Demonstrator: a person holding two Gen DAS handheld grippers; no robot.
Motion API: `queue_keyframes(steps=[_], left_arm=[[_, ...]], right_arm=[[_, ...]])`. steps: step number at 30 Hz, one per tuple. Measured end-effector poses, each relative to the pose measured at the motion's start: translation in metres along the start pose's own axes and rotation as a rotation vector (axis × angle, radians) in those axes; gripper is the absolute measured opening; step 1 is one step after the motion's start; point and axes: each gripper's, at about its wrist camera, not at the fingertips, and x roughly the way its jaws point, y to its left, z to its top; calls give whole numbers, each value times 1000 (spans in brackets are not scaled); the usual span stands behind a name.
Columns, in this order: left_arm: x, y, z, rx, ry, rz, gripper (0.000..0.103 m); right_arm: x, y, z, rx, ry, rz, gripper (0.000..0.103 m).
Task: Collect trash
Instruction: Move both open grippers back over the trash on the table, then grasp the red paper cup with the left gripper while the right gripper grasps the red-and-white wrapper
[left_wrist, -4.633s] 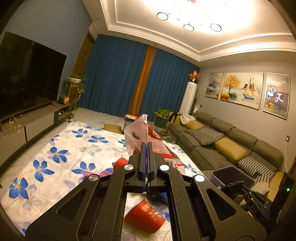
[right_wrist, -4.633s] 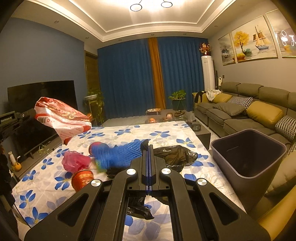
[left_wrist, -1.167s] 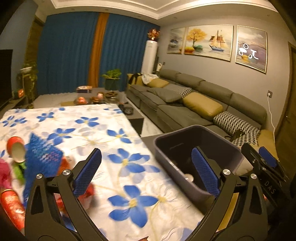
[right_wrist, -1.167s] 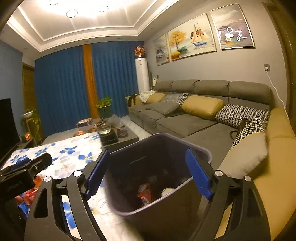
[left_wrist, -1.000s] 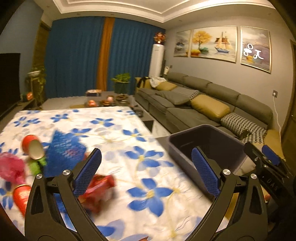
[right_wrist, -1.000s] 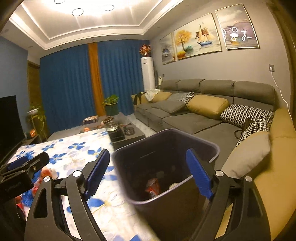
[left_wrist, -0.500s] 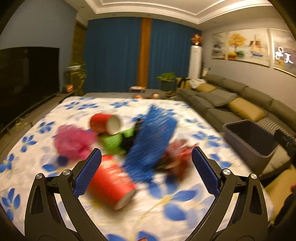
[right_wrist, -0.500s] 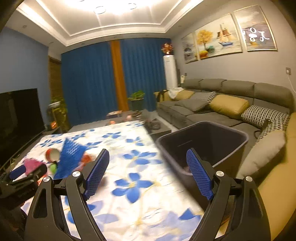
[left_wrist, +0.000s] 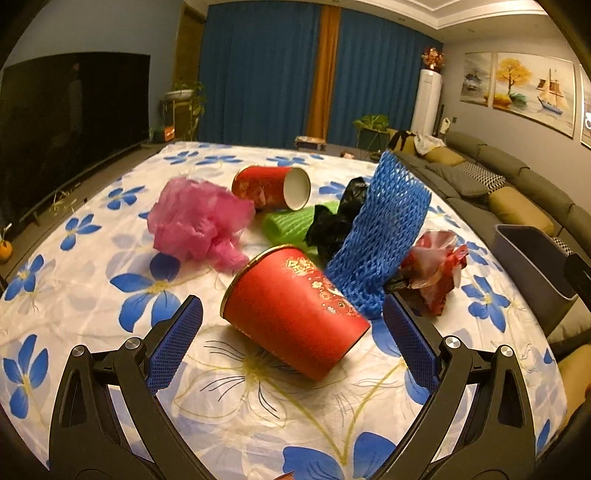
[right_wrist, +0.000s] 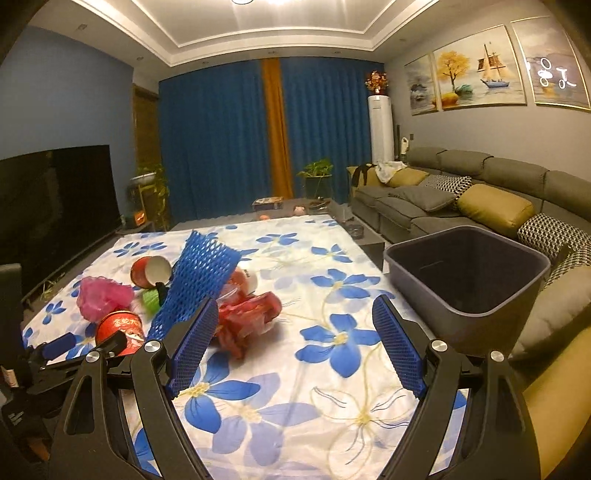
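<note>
red cup (left_wrist: 295, 314) blocking ahead, blue net (left_wrist: 380, 236) behind, bare cloth (right_wrist: 332, 369) rightward

Living room, warm recessed ceiling lights (right_wrist: 255, 1). Blue curtains (right_wrist: 221, 140) with an orange centre strip across the far wall. Dark TV (left_wrist: 70, 118) on the left, grey sectional sofa (right_wrist: 461, 199) with mustard cushions on the right, three framed paintings (right_wrist: 476, 66) above it, white tower unit (right_wrist: 381, 127) in the corner
</note>
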Motion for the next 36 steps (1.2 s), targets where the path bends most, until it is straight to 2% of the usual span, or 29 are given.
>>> queue_keyframes(steps=[12, 16, 18, 20, 23, 28, 36], left_arm=[[31, 1, 3, -42, 116, -30, 96], [38, 7, 3, -72, 153, -67, 88], [41, 10, 3, -81, 166, -81, 82], [45, 14, 2, -93, 182, -97, 71], [49, 20, 1, -111, 202, -117, 62], [47, 26, 1, -114, 185, -139, 61], [23, 28, 7, -64, 92, -140, 61]], right_arm=[[18, 7, -5, -10, 41, 31, 83], [24, 9, -5, -12, 55, 42, 83], [27, 11, -5, -13, 63, 49, 83], [32, 14, -5, -15, 73, 58, 83], [38, 17, -5, -19, 84, 65, 83], [48, 24, -4, -28, 102, 74, 83], [72, 35, -5, -34, 144, 75, 83]])
